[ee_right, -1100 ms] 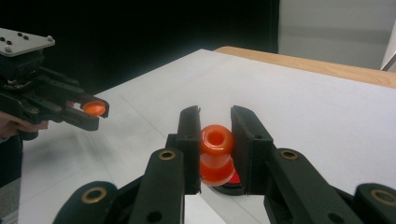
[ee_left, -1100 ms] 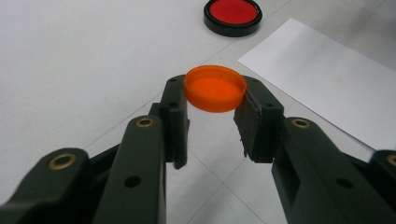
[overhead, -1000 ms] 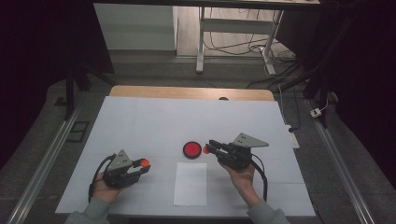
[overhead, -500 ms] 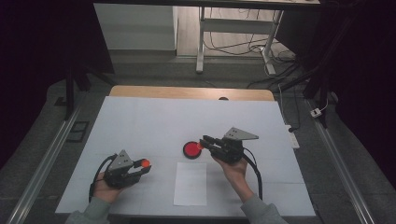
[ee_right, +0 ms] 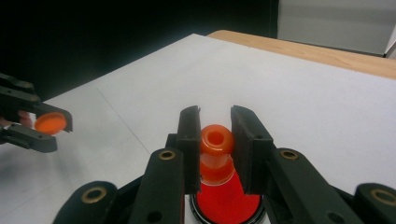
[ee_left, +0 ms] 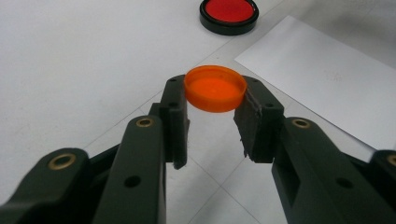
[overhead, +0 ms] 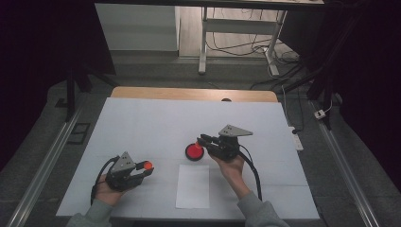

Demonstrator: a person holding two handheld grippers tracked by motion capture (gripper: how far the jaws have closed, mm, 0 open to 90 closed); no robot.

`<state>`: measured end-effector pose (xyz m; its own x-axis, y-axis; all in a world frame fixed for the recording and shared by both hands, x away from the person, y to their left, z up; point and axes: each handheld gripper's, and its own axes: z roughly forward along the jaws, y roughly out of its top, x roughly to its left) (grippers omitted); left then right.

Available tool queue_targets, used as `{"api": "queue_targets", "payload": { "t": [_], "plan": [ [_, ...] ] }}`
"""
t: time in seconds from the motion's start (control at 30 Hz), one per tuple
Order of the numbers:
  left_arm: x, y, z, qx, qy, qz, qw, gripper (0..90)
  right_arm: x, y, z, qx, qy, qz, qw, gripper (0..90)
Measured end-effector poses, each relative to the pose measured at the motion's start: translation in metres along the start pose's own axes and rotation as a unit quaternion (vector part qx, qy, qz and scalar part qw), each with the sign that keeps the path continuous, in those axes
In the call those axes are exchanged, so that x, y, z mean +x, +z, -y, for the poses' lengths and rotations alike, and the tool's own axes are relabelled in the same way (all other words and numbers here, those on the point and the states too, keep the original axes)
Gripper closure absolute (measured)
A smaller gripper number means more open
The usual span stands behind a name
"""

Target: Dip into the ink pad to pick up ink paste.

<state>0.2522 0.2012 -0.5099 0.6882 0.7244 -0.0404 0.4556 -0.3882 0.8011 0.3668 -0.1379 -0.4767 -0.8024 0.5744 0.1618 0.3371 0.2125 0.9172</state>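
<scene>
My left gripper (overhead: 145, 167) rests at the table's front left, shut on a shallow orange cap (overhead: 148, 165). The left gripper view shows that cap (ee_left: 215, 87) pinched at its rim between the jaw tips (ee_left: 212, 116). My right gripper (overhead: 204, 140) points left near the table's middle, shut on the open neck of a small orange-red bottle (ee_right: 216, 140). The bottle's body hangs just over a round red dish with a black rim (overhead: 194, 152), whose near edge appears under the jaws (ee_right: 229, 205). The left gripper with the cap (ee_right: 50, 122) sits at the far left of the right gripper view.
A white sheet of paper (overhead: 193, 186) lies on the white table cover (overhead: 142, 118) in front of the dish. A wooden table edge (overhead: 189, 93) runs along the back. Desk legs and cables stand on the floor beyond it.
My right gripper has moved left with the bottle and now hangs over the red dish. The left gripper and its cap have stayed put.
</scene>
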Motion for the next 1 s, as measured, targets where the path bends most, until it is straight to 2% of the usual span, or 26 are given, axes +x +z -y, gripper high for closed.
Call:
{"api": "queue_targets", "payload": {
  "t": [0.23,0.4,0.73,0.9,1.0],
  "plan": [
    [0.0,0.001,0.0,0.003,0.001,0.003,1.0,64.9,-0.002,0.015,0.007,0.027,0.002,0.003,0.9996,72.8],
    [-0.001,0.0,0.0,-0.001,-0.001,-0.001,1.0,64.9,-0.007,0.026,0.014,0.059,0.0,0.015,0.9982,72.8],
    [0.001,0.0,0.0,0.001,-0.002,-0.001,1.0,64.9,-0.007,0.043,0.022,0.072,-0.021,0.029,0.9967,72.8],
    [0.001,0.001,0.001,0.001,-0.003,0.0,1.0,65.0,-0.007,0.045,0.024,0.084,-0.034,0.037,0.9952,72.8],
    [0.001,0.001,0.001,0.001,-0.003,0.001,1.0,64.9,-0.008,0.045,0.025,0.083,-0.033,0.038,0.9953,72.8]
  ]
}}
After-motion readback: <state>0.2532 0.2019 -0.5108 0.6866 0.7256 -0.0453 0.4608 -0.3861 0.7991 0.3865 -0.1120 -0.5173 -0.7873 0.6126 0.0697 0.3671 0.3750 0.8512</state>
